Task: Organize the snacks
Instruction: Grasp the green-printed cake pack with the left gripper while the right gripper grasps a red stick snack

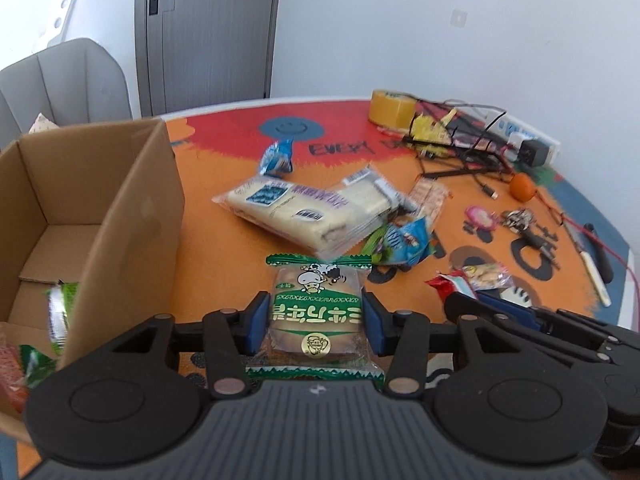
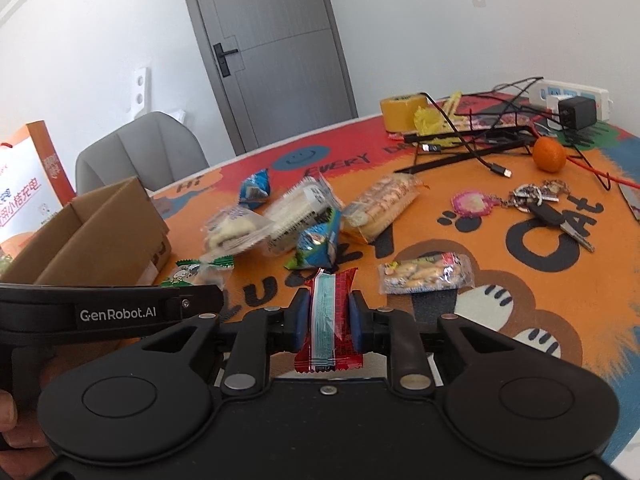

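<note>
Both tongs are gripping snacks above the table, beside the box.

My left tongs (image 1: 315, 322) are clamping a green cake pack (image 1: 316, 312) between their blue pads, just right of the box (image 1: 140, 208); my right tongs (image 2: 329, 318) are pinching a red wrapper (image 2: 330, 316) edge-on. Only the left view is looking into the box, where green packets (image 1: 60, 312) are lying on the bottom. Only the right view is showing the peanut pack (image 2: 426, 274) clearly, an orange bag (image 2: 28, 176) behind the box, and my fingers (image 2: 8, 412) at the edge.
</note>
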Action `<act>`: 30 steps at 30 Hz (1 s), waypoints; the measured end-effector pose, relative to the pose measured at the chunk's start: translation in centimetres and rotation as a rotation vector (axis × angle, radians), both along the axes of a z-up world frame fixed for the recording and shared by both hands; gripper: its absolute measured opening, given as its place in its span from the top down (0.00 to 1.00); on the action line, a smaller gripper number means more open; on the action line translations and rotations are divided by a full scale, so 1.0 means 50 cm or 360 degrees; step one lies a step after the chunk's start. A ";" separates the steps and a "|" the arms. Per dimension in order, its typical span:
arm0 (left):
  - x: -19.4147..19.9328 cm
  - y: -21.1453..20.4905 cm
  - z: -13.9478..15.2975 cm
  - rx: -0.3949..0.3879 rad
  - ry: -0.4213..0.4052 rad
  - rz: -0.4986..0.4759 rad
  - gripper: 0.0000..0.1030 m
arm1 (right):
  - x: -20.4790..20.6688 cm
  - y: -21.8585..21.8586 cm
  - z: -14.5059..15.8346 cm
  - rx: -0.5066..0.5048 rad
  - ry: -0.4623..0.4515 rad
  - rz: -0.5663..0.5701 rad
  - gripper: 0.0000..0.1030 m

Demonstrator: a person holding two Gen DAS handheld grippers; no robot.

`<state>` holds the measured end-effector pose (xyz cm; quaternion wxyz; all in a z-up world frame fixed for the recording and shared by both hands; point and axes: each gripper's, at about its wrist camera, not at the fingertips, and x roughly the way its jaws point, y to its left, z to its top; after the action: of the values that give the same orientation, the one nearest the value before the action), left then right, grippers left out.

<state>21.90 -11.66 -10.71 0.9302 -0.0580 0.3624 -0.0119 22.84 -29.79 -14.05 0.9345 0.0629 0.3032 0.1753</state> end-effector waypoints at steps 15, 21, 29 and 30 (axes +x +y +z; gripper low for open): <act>-0.075 0.041 0.098 -0.0019 -0.0200 0.0085 0.54 | -0.042 0.041 0.076 0.0059 -0.0171 0.0092 0.78; -0.094 0.069 0.119 -0.0020 -0.0245 0.0136 0.54 | -0.048 0.067 0.093 0.0072 -0.0203 0.0128 0.78; -0.111 0.137 0.144 -0.0028 -0.0301 0.0240 0.54 | -0.056 0.115 0.113 0.0055 -0.0243 0.0209 0.78; -0.113 0.146 0.145 -0.0031 -0.0305 0.0252 0.54 | -0.056 0.122 0.115 0.0050 -0.0246 0.0217 0.78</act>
<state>16.27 -4.36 -3.45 0.9579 -0.0941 0.2660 0.0527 20.06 -23.70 -8.30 0.9399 0.0432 0.2310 0.2476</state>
